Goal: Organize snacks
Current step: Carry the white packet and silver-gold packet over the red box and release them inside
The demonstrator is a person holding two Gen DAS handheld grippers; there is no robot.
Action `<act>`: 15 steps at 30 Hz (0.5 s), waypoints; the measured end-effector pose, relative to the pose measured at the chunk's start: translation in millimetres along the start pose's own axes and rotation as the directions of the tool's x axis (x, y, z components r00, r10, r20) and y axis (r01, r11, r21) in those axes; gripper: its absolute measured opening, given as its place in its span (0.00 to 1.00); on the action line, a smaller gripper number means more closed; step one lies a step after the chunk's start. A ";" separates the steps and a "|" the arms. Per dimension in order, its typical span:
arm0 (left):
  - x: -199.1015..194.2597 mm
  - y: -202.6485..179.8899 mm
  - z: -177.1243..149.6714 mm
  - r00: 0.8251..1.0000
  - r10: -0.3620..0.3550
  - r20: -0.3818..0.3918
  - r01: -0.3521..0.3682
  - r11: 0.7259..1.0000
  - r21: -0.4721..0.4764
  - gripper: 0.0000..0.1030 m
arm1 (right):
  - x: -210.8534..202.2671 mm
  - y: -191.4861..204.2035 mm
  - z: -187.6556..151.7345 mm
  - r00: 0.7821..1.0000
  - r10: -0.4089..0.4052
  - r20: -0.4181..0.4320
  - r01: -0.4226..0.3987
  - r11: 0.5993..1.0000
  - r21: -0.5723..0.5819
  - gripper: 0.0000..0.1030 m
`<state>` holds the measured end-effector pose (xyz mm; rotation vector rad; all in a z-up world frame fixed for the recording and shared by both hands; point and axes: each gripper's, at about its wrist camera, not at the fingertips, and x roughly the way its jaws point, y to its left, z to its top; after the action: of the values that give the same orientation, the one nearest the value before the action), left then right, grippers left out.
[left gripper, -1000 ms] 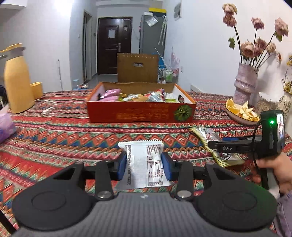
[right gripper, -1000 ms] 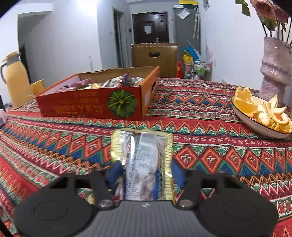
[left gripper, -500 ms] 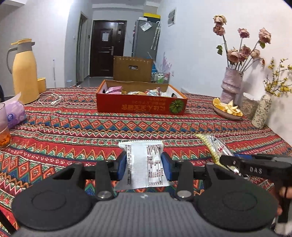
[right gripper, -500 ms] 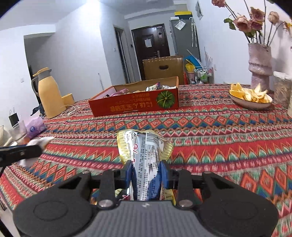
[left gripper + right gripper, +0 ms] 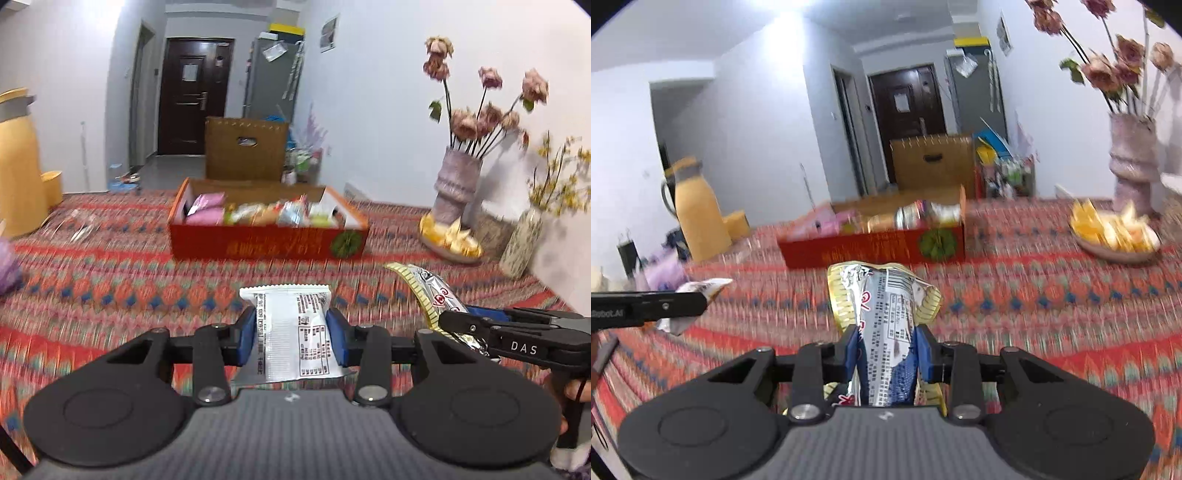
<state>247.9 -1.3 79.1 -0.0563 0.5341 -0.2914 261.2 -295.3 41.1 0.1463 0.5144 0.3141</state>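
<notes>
My left gripper [image 5: 291,338] is shut on a white snack packet [image 5: 293,332] and holds it above the patterned tablecloth. My right gripper [image 5: 886,356] is shut on a silver-and-yellow snack packet [image 5: 884,321], also held above the cloth. The right gripper and its packet [image 5: 432,295] show at the right of the left wrist view. The left gripper with the white packet [image 5: 698,291] shows at the left of the right wrist view. An open red cardboard box [image 5: 266,242] holding several snacks stands farther back on the table, also seen in the right wrist view [image 5: 875,247].
A plate of orange pieces [image 5: 448,238] and a vase of dried roses [image 5: 456,184] stand at the right by the wall. A speckled vase [image 5: 522,242] stands next to them. A yellow thermos jug [image 5: 698,218] stands at the far left. A wooden chair back [image 5: 245,147] is behind the box.
Both grippers have risen and moved toward the red box, each still holding its packet. The views are blurred from the motion.
</notes>
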 end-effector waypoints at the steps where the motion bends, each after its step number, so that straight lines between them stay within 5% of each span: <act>1: 8.9 4.2 16.1 1.000 -0.010 0.003 0.010 1.000 0.003 0.40 | 4.9 -3.1 14.0 1.000 0.015 0.016 -0.015 1.000 -0.003 0.31; 5: 57.4 11.1 78.0 0.998 -0.024 0.050 0.022 0.999 0.042 0.40 | 42.3 -17.0 78.9 0.994 0.077 0.077 -0.075 0.997 -0.028 0.31; 10: 155.1 24.6 134.6 0.999 0.021 0.029 -0.020 1.000 -0.011 0.40 | 136.8 -48.0 137.8 0.995 0.101 0.028 -0.102 0.993 0.062 0.31; 15: 246.6 36.7 143.2 0.997 0.072 -0.023 -0.073 0.997 -0.038 0.40 | 240.0 -60.0 161.0 0.994 -0.078 -0.070 0.076 0.996 -0.035 0.31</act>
<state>532.7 -40.5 75.8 -0.0712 0.5616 -0.2114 555.7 -281.9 56.6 0.0837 0.5840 0.2525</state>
